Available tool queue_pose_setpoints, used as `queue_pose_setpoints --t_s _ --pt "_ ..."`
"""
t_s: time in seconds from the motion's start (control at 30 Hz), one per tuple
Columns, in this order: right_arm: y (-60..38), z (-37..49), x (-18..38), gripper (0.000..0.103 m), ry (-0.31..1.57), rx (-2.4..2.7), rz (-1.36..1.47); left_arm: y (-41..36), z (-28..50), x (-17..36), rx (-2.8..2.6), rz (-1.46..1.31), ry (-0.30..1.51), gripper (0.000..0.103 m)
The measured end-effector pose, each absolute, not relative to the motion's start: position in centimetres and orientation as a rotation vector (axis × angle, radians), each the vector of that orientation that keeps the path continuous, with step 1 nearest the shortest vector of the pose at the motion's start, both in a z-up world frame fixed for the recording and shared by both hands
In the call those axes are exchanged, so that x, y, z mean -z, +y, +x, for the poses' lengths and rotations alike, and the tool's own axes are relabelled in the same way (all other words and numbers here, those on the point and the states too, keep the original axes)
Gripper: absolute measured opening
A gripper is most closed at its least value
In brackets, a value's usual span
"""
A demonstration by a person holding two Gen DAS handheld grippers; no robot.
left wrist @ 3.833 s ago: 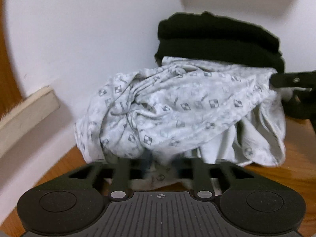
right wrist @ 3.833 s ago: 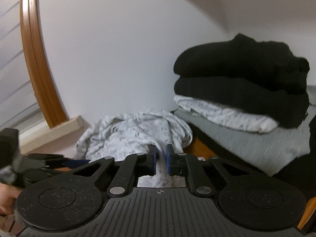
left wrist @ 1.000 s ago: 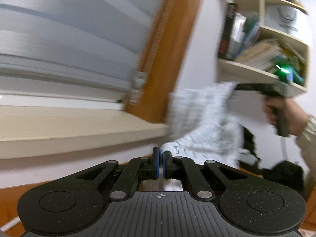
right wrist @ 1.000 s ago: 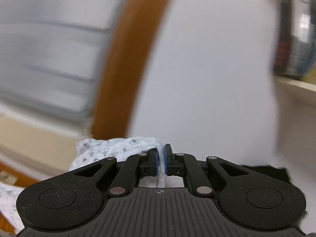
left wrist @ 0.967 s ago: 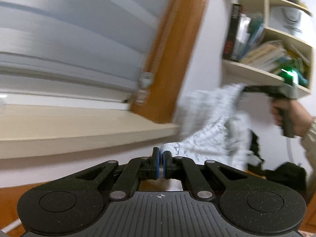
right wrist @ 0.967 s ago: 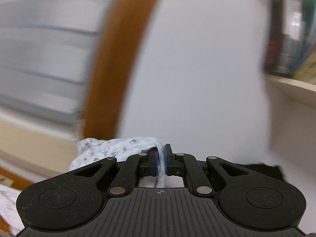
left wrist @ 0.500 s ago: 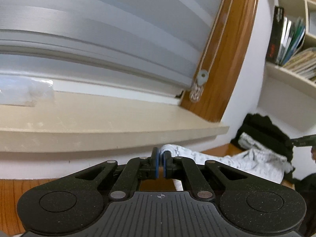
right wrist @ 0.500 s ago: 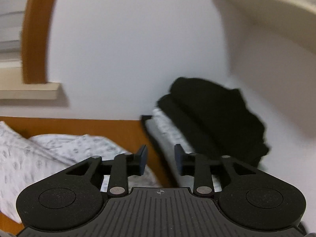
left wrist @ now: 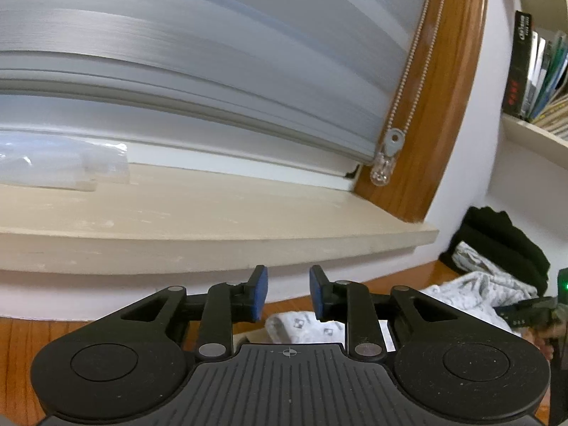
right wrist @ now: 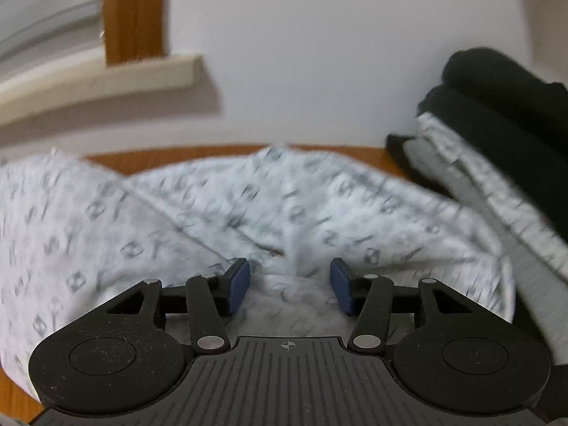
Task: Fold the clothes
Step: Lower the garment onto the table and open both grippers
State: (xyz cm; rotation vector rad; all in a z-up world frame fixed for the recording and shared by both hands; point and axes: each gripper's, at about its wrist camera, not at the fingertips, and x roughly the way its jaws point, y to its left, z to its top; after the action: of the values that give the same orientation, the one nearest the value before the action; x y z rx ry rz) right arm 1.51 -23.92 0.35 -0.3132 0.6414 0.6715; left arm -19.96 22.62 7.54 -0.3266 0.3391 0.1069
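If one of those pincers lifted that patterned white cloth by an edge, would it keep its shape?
Probably not. The patterned garment lies in soft creases on the wooden floor, so it would likely droop. It looks thin, probably light, and pushing would bunch it.

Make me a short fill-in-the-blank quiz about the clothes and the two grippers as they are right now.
1. The patterned garment lies spread on the ____ floor.
2. The jaws of the right gripper are ____, with nothing pinched between them.
3. The pads of the left gripper are coloured ____.
4. The folded clothes on top of the stack by the wall are ____.

Missing words: wooden; open; blue; black
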Motion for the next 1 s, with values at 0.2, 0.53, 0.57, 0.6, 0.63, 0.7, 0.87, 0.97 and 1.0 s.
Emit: queue_pose_setpoints --t_s 0.2,0.53,0.57,0.6,0.63,0.7,0.87,0.97,1.0 --pt "-23.3 -0.9 0.2 0.051 0.669 -0.818 -0.281 19.9 -19.2 -7.5 -0.023 -0.257 0.379 0.027" --pt "-18.6 -6.8 0.3 0.051 0.659 -0.962 -0.298 17.1 -18.1 -6.1 0.020 -0.176 0.444 0.043" --pt "-18.1 -7.3 0.2 0.051 0.656 -0.974 -0.301 17.0 -18.0 -6.0 0.023 -0.174 0.448 0.043" --pt "-17.7 -7.6 0.2 0.051 0.655 -0.985 -0.300 16.9 -18.0 -5.9 0.026 -0.173 0.451 0.043" --pt "-17.5 -7.9 0.2 0.051 0.652 -0.992 -0.298 16.8 -17.9 -5.9 0.027 -0.172 0.453 0.045" --pt "-17.0 -8.4 0.2 0.051 0.644 -1.004 -0.294 16.8 -17.9 -5.9 0.028 -0.172 0.452 0.053" --pt "-17.2 -9.1 0.6 0.052 0.603 -1.014 -0.262 16.5 -17.9 -6.1 0.038 -0.177 0.444 0.067" --pt "-17.6 -8.9 0.7 0.052 0.591 -1.024 -0.257 16.0 -17.7 -5.9 0.047 -0.167 0.450 0.069" --pt "-17.7 -8.9 0.7 0.052 0.590 -1.024 -0.257 15.8 -17.6 -5.8 0.050 -0.161 0.454 0.069"
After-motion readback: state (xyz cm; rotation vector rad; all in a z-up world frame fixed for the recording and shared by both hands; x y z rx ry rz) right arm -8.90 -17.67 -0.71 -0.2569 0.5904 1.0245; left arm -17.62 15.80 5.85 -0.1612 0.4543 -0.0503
